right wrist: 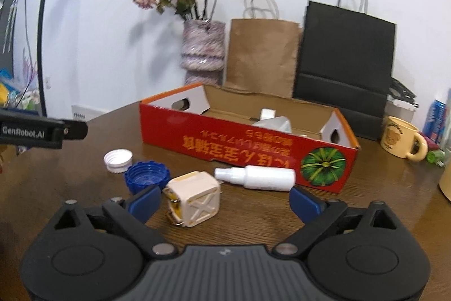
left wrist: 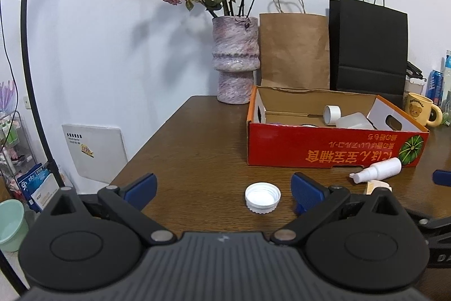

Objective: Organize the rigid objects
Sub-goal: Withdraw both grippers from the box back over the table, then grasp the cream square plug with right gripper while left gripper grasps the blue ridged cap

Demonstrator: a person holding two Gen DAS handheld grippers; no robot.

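Note:
A red cardboard box (left wrist: 324, 147) (right wrist: 225, 137) lies open on the brown table and holds a white roll (left wrist: 332, 114) and pale plastic pieces. My left gripper (left wrist: 224, 191) is open, with a white bottle cap (left wrist: 262, 198) on the table between its fingers, nearer the right one. My right gripper (right wrist: 224, 200) is open, with a cream cube-shaped object (right wrist: 193, 198) between its fingers, close to the left one. A white spray bottle (right wrist: 258, 177) (left wrist: 377, 169) lies in front of the box. A blue cap (right wrist: 146, 177) and the white cap (right wrist: 117, 157) lie left of the cube.
A vase of dried roses (left wrist: 235, 58), a brown paper bag (left wrist: 294, 47) and a black bag (left wrist: 369, 44) stand behind the box. A yellow mug (right wrist: 401, 141) sits at the right. The table edge (left wrist: 146, 148) runs along the left. The left gripper's body (right wrist: 36, 131) shows at left.

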